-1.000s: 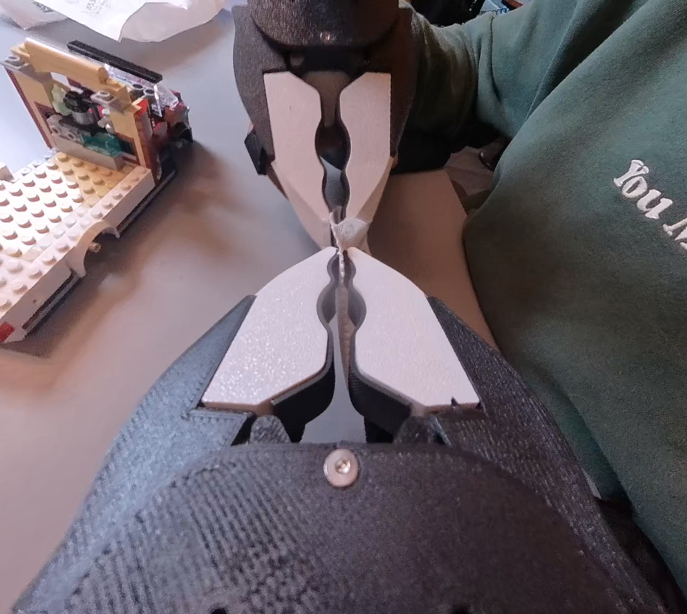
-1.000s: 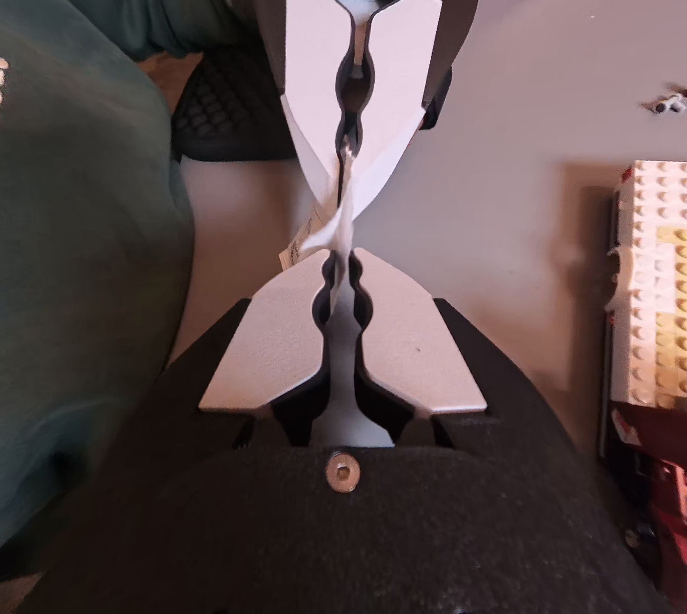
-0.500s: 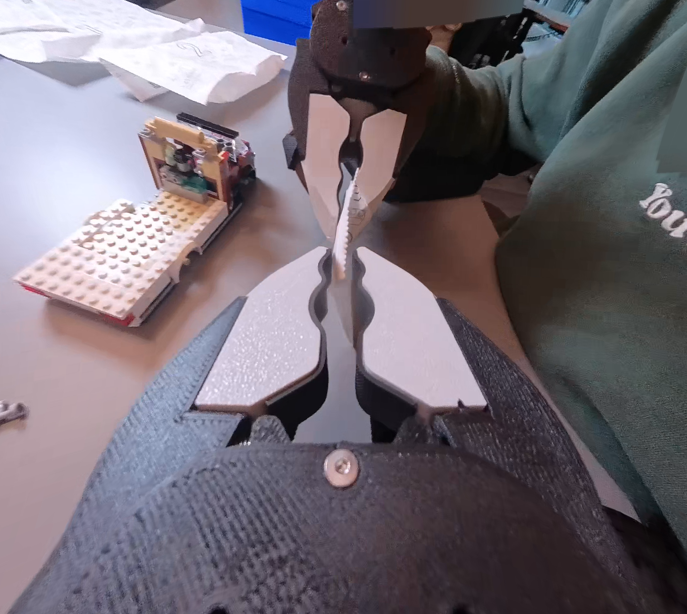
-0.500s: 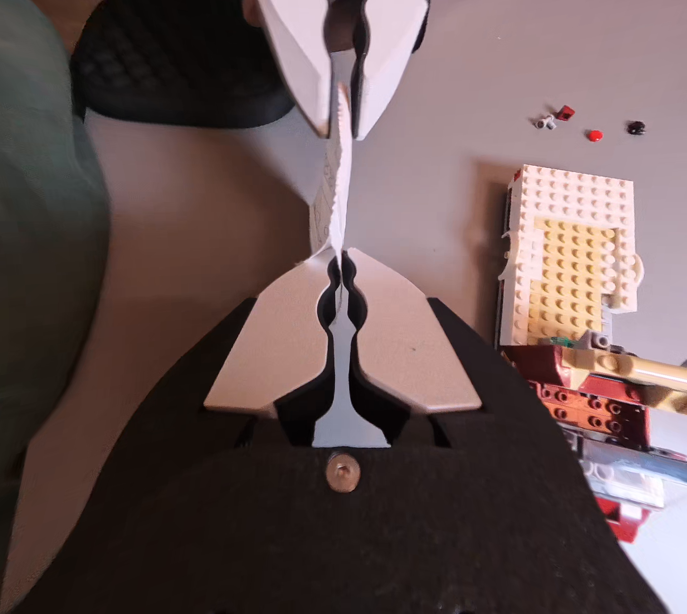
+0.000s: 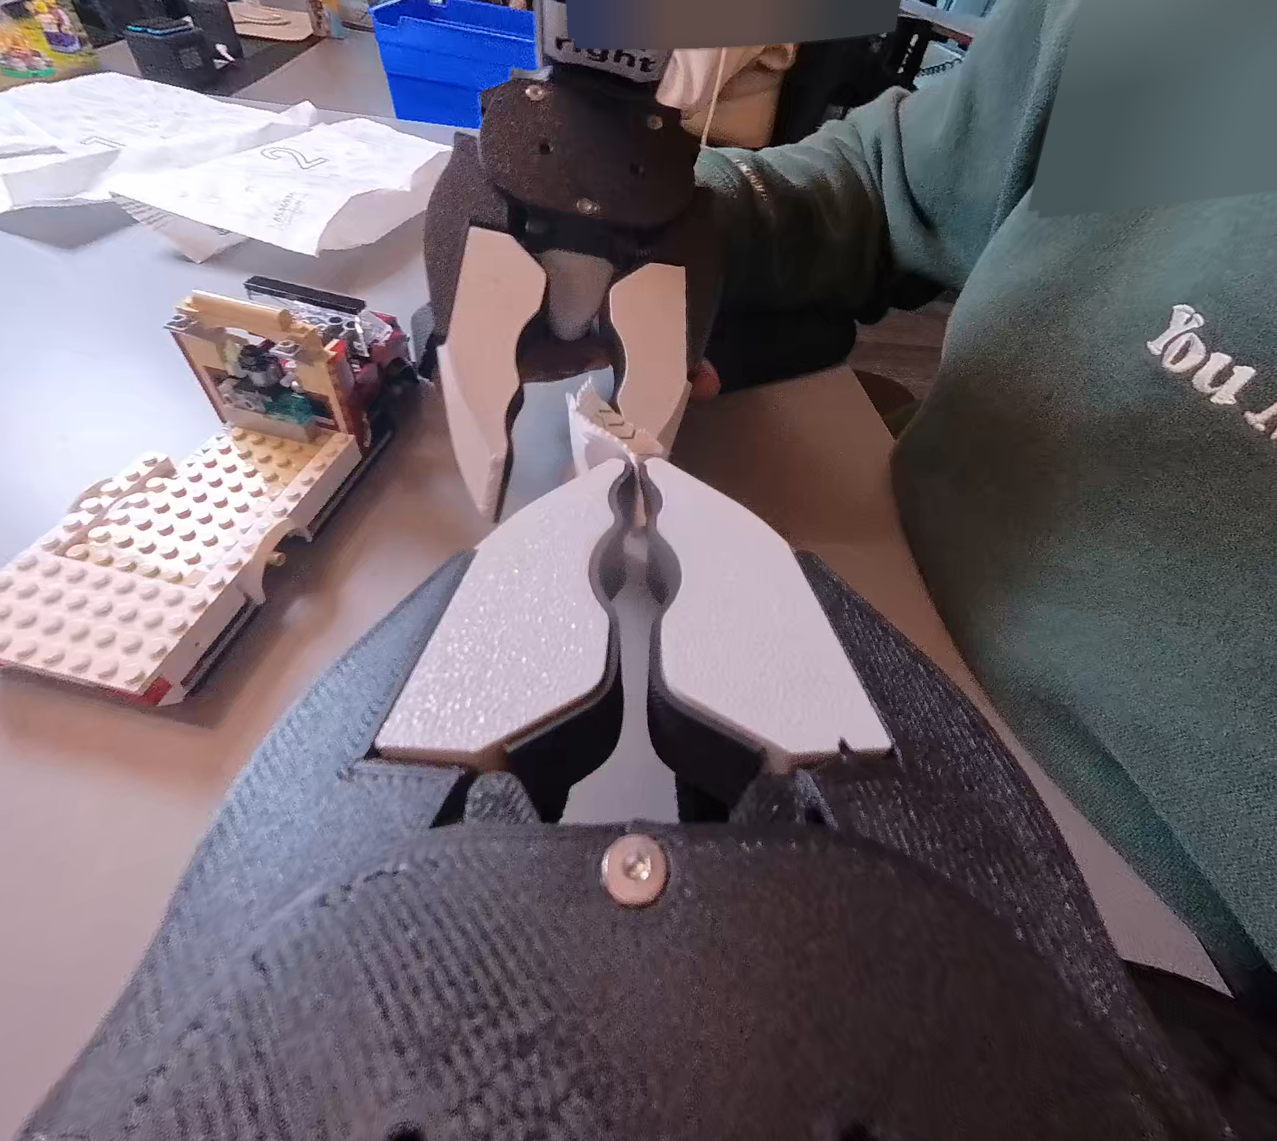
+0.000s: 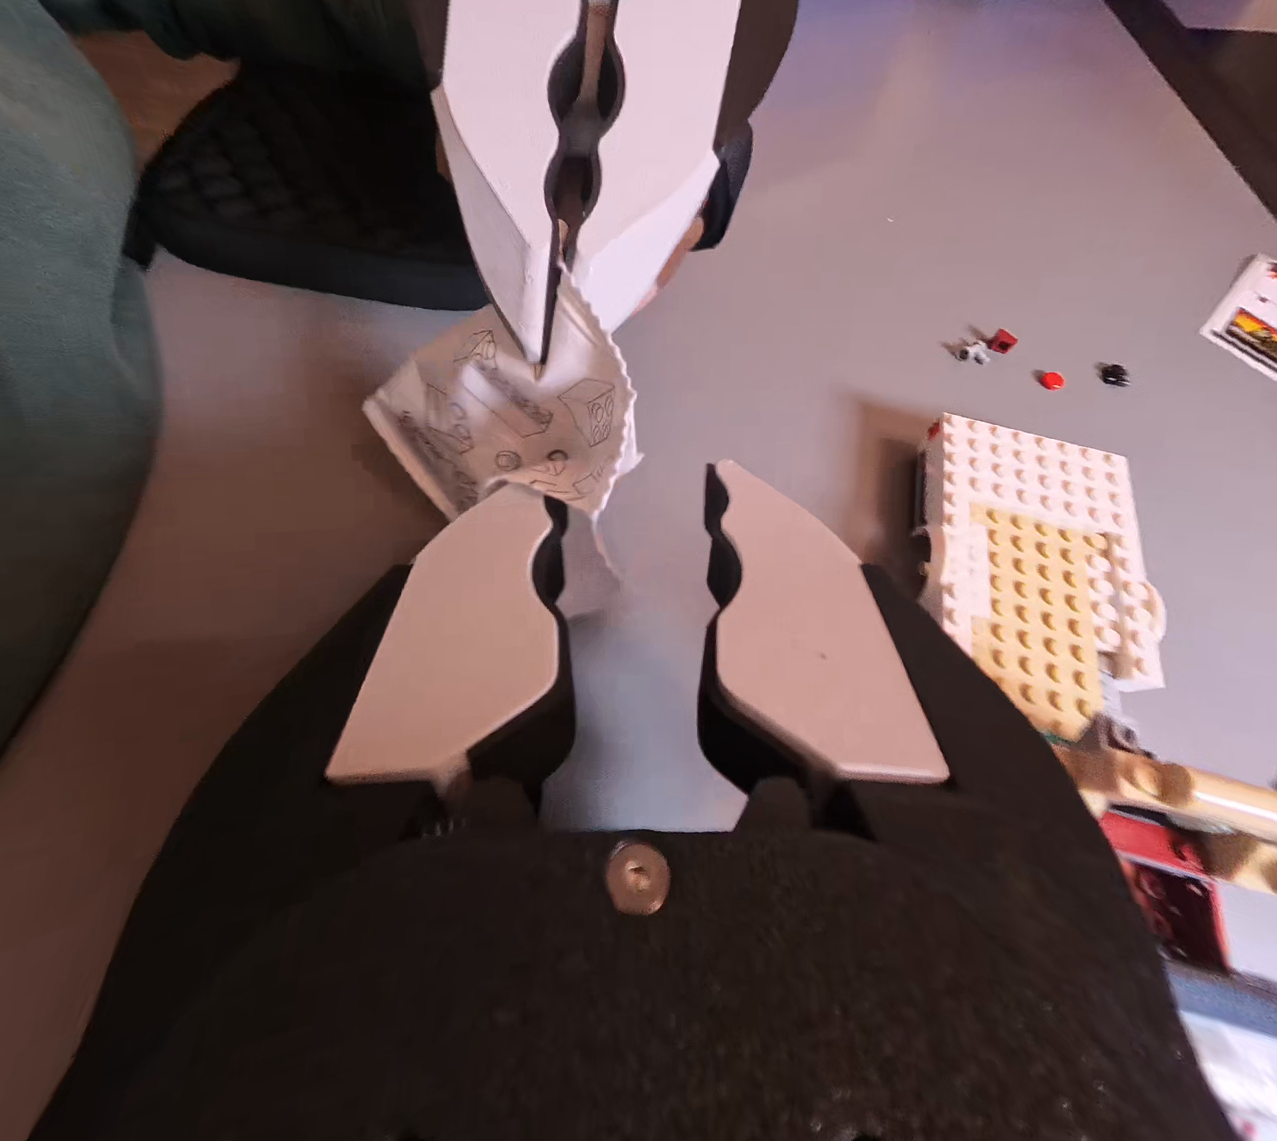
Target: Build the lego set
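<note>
Grey table: one lego build, four loose pieces; left gripper fingers pinching paper bag, right gripper fingers spread.

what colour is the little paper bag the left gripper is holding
White with black line drawings of bricks, the paper bag in the left gripper; clearest in the right wrist view.

Writing stands on several things: printed marks on two white paper bags on the counter, embroidered lettering on a green sweatshirt, a label on the right gripper, and line drawings on the small paper bag.
</note>
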Demonstrator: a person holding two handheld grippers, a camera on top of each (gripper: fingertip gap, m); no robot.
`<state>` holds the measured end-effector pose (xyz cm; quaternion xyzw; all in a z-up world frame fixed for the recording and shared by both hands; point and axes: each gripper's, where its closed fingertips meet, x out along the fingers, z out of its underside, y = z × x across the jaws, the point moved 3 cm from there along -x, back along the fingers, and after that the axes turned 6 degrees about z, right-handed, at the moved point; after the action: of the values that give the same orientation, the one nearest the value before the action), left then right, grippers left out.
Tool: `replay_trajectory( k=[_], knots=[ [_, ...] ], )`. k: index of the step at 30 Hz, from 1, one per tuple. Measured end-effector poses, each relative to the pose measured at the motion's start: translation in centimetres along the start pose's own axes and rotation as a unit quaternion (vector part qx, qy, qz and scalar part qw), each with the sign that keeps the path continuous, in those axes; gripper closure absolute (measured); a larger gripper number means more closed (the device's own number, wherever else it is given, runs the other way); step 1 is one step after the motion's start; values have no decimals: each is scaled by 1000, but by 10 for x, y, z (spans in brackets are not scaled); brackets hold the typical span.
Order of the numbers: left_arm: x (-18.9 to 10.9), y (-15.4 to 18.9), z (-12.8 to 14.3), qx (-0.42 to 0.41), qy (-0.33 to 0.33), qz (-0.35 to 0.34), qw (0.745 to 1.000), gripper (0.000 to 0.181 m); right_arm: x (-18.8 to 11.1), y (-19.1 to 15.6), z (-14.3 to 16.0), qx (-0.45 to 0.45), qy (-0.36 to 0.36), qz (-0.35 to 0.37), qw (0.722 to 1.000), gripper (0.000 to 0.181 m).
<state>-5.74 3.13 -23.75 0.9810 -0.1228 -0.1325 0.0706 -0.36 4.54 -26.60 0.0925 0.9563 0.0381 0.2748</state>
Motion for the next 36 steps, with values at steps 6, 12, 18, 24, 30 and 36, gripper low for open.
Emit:
replay_trajectory(
  k=[6,12,18,24,30,36],
  knots=[
    [-7,-5,3,13,-12,-16,1000,181,-11,-8,-13,85,69,-104,988,112],
    [-11,-5,-2,4,-3,-14,1000,181,-21,9,-12,42,59,-24,997,137],
    [-25,-29,4,-37,19,-52,998,181,-50,29,-23,51,120,27,991,181],
    [-28,-28,3,-41,35,-38,998,181,-26,22,0,39,51,9,998,181],
    [-24,-24,4,-36,36,-26,998,181,-20,21,5,58,43,-2,997,181],
    [-18,-16,3,-17,33,-9,999,181,-9,4,-2,66,63,-54,994,181]
  ],
)
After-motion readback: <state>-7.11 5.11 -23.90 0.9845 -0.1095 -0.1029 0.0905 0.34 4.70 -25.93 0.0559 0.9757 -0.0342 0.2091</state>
